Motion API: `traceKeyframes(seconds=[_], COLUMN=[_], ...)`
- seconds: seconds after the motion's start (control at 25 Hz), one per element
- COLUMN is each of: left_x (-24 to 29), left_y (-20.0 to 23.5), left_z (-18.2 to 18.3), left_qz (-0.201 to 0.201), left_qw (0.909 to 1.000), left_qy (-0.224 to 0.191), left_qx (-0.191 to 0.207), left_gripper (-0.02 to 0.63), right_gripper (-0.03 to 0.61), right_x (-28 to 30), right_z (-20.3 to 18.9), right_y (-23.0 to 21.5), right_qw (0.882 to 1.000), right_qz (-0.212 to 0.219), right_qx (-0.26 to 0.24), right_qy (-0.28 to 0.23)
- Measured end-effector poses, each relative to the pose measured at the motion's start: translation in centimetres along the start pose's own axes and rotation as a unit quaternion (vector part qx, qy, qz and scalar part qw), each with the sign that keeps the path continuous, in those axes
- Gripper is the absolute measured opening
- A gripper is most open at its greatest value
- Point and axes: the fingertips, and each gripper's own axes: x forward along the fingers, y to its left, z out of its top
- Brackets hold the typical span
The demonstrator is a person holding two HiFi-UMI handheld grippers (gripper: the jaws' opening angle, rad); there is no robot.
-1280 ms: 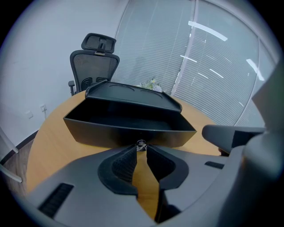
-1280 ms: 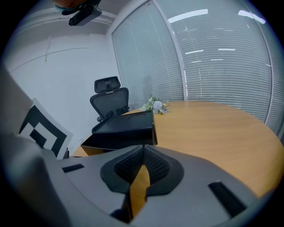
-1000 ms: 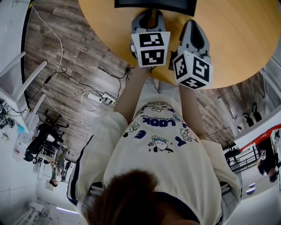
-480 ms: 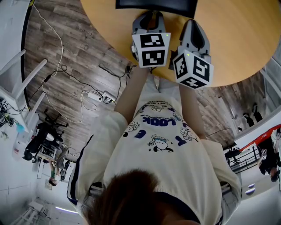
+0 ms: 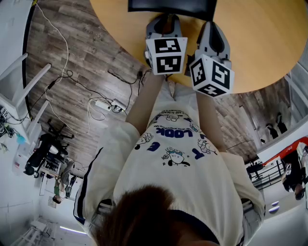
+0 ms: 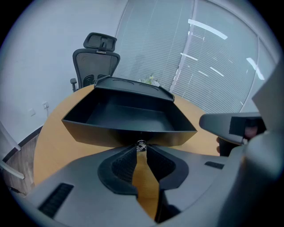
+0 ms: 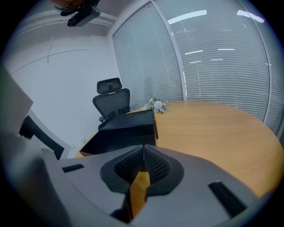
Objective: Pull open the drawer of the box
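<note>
The black box [image 6: 133,85] stands on the round wooden table [image 5: 260,38], its drawer [image 6: 128,116] drawn out toward me and empty. In the left gripper view my left gripper [image 6: 141,148] is shut on the drawer's small metal knob [image 6: 141,145] at the middle of the front panel. My right gripper [image 7: 143,150] is shut with nothing between its pads and hovers just right of the left one, apart from the box [image 7: 128,126]. In the head view both grippers, left [image 5: 163,21] and right [image 5: 212,33], sit at the table's near edge below the drawer [image 5: 171,7].
A black office chair [image 6: 95,62] stands behind the box at the table's far side. A small bunch of flowers [image 7: 156,105] lies on the table beyond the box. Window blinds line the far wall. Cables [image 5: 91,103] trail over the wooden floor to my left.
The left gripper and the drawer's front have crept slightly toward the person. The right gripper has stayed where it was.
</note>
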Motion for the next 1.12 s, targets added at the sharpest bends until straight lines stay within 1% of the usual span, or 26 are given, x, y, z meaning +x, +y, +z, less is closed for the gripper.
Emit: traceKeyframes(seconds=[0.56, 0.76, 0.92, 1.04, 1.12], left_x=[0.2, -0.1, -1.0, -2.2, -3.1], left_y=[0.0, -0.2, -0.4, -0.2, -0.2], left_z=[-0.2, -0.1, 0.1, 0.8, 1.9], left_qz=[0.004, 0.002, 0.001, 0.001, 0.002], left_qw=[1.0, 0.9998, 0.9998, 0.9996, 0.9992], left_qy=[-0.006, -0.009, -0.011, -0.023, -0.038], left_qx=[-0.003, -0.015, -0.014, -0.015, -0.015], left_gripper=[0.075, 0.078, 0.081, 0.084, 0.085], right_gripper=[0.032, 0.032, 0.032, 0.032, 0.032], right_x=[-0.6, -0.9, -1.4, -1.5, -1.7], right_z=[-0.8, -0.4, 0.3, 0.9, 1.7], right_y=[0.1, -0.3, -0.1, 0.3, 0.6], right_qw=[1.0, 1.0, 1.0, 1.0, 1.0], right_qz=[0.003, 0.0, -0.001, 0.001, 0.004], right_qx=[0.003, 0.005, 0.002, -0.003, -0.006], right_qy=[0.003, -0.001, -0.007, -0.014, -0.023])
